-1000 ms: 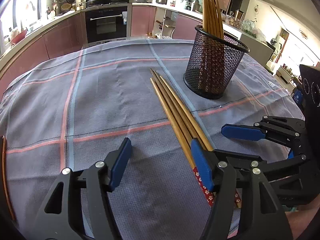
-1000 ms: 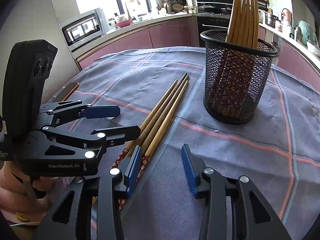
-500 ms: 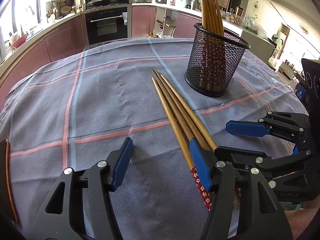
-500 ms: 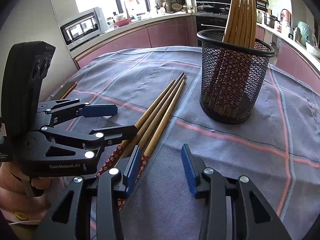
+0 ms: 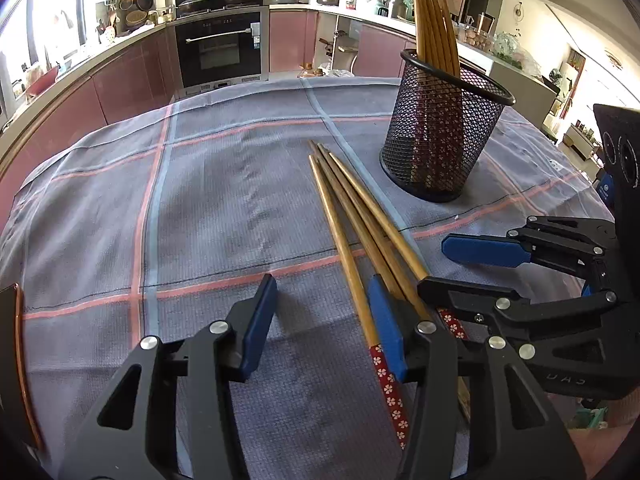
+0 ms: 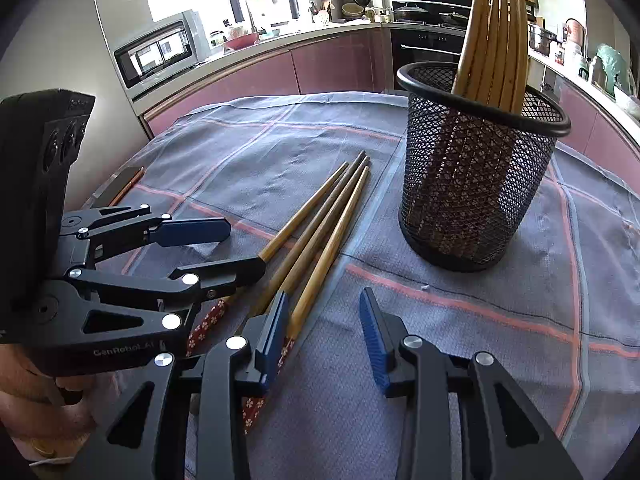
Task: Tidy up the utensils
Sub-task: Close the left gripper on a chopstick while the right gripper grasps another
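Three wooden chopsticks [image 5: 352,216] with red flowered ends lie side by side on the grey plaid cloth; they also show in the right wrist view [image 6: 320,232]. A black mesh holder [image 5: 440,140] stands upright beyond them with several chopsticks in it, also seen in the right wrist view [image 6: 476,168]. My left gripper [image 5: 320,320] is open, low over the cloth, its right finger touching or just beside the chopsticks' near ends. My right gripper [image 6: 324,324] is open and empty, just right of the chopsticks. Each gripper shows in the other's view, the left [image 6: 224,248] and the right [image 5: 464,268].
The cloth [image 5: 200,200] covers a round table. A dark flat object with a copper edge [image 5: 16,360] lies at the table's left rim. Kitchen counters, an oven [image 5: 220,48] and a microwave [image 6: 160,48] stand behind.
Both grippers have edged forward toward the chopsticks and the holder. The chopsticks and holder have not moved. Both grippers stay open.
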